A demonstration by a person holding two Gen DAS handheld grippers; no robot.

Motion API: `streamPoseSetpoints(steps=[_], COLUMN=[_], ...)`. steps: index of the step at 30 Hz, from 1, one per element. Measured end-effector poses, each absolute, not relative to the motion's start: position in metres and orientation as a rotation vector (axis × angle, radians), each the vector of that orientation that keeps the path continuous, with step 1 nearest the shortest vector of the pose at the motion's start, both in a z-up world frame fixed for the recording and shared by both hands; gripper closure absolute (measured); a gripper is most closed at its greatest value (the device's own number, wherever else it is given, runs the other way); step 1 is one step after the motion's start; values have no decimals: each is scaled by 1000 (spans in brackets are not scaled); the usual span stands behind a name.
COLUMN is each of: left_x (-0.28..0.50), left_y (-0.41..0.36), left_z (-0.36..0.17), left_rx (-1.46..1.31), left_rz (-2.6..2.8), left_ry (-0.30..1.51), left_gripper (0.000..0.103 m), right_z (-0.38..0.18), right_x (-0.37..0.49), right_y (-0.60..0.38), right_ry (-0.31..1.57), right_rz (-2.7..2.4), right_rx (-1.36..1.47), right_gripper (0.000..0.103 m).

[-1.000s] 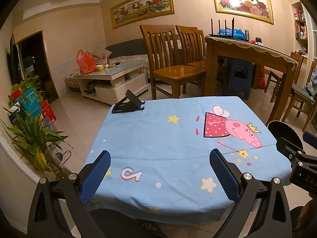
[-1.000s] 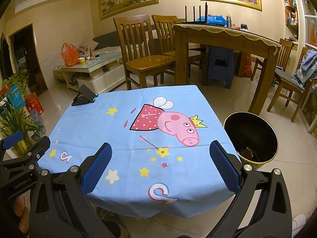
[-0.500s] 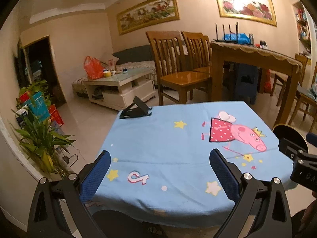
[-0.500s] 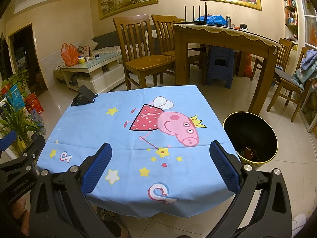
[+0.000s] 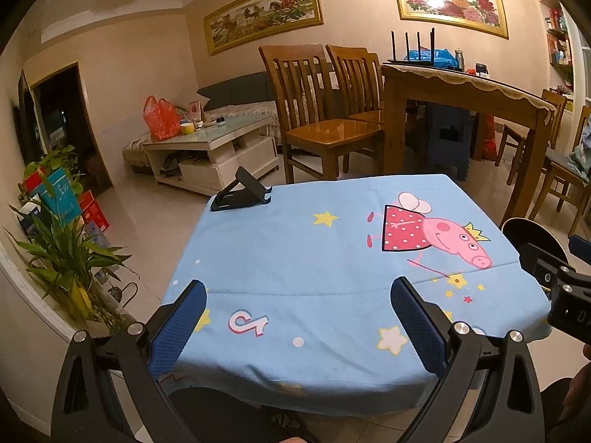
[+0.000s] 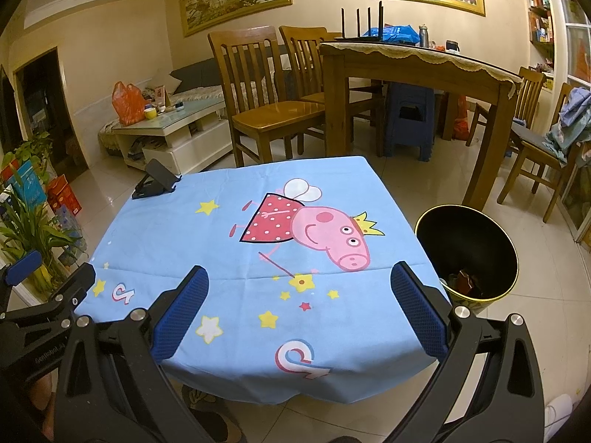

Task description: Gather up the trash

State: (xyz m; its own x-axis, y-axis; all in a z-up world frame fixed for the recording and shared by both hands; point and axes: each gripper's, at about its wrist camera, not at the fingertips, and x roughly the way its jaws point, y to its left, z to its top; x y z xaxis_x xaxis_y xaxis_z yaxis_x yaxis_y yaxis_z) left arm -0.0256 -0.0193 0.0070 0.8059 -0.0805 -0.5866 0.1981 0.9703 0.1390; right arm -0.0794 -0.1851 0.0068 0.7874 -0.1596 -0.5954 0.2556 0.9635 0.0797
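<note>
both tools (image 5: pixel 297 326) (image 6: pixel 299 313) stay open; left view shifted.

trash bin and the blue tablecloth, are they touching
Cannot tell. In the right wrist view the right gripper's finger hides where the trash bin rim meets the blue tablecloth edge.

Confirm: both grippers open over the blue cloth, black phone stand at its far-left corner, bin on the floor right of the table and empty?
Not empty. The right wrist view shows scraps lying in the bottom of the bin. The rest holds: left gripper and right gripper open, phone stand at the cloth's far-left corner.
</note>
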Motion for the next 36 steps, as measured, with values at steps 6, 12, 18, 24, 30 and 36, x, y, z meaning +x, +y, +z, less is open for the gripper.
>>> streamPoseSetpoints(steps=[6, 12, 18, 24, 30, 36], left_x=[-25, -24, -24, -24, -24, -24], left_y=[-17, -17, -17, -16, -16, -15], left_z=[6, 5, 4, 3, 3, 2], left_rx=[198, 192, 191, 190, 190, 188], left_rz=[-152, -154, -158, -160, -162, -165], left_ry=[622, 629, 633, 635, 638, 642], left_gripper=[6, 6, 6, 6, 6, 6], right_z=[7, 8, 8, 10, 11, 11], right_x=[-80, -80, -80, -80, -79, -80], right_y=[-184, -185, -186, -188, -188, -188], right_ry=[628, 627, 628, 630, 631, 631], right_rz=[-225, -226, -225, -223, -223, -223], right_rx=[160, 159, 159, 161, 161, 161], right_gripper=[6, 6, 6, 6, 5, 6])
